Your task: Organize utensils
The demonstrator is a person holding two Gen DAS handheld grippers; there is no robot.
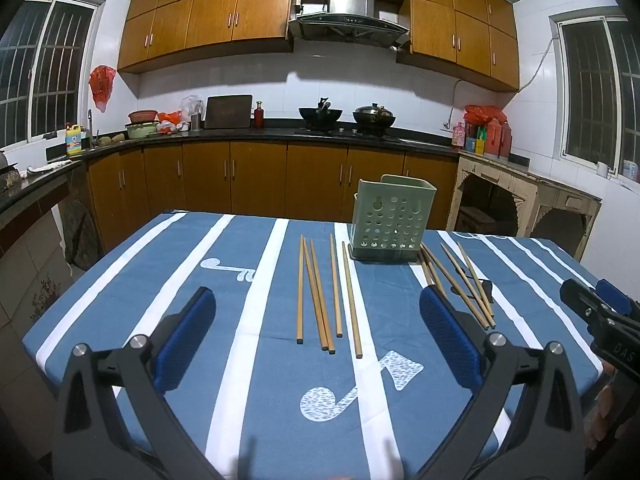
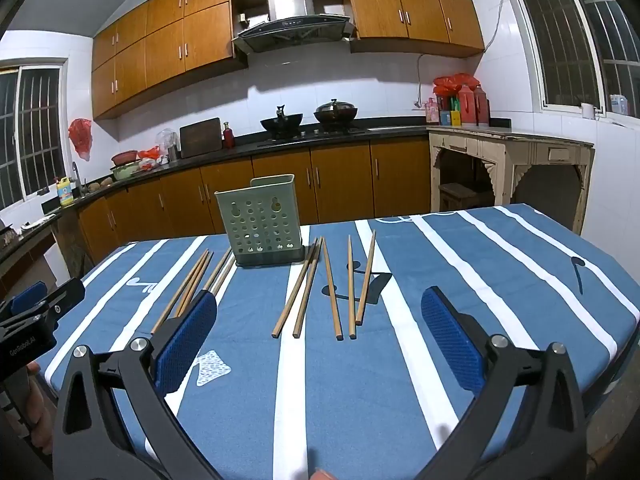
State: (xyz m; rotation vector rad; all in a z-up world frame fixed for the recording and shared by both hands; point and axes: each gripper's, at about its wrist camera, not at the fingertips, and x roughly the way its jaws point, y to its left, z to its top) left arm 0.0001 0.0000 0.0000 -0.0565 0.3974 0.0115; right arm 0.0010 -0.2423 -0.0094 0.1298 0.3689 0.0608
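Note:
A pale green perforated utensil holder (image 1: pixel 391 219) stands upright at the far side of the blue striped table (image 1: pixel 168 280); it also shows in the right wrist view (image 2: pixel 260 222). Several wooden chopsticks (image 1: pixel 320 296) lie loose to its left, and several more (image 1: pixel 464 284) to its right. In the right wrist view the right group (image 2: pixel 332 292) lies ahead and the left group (image 2: pixel 192 284) is at the left. My left gripper (image 1: pixel 318 308) is open and empty above the near table. My right gripper (image 2: pixel 320 308) is open and empty, also short of the chopsticks.
The right gripper's body shows at the left view's right edge (image 1: pixel 600 320), and the left gripper's body at the right view's left edge (image 2: pixel 36 316). A kitchen counter (image 1: pixel 280 132) with woks and a worn side table (image 2: pixel 512 148) stand beyond the table.

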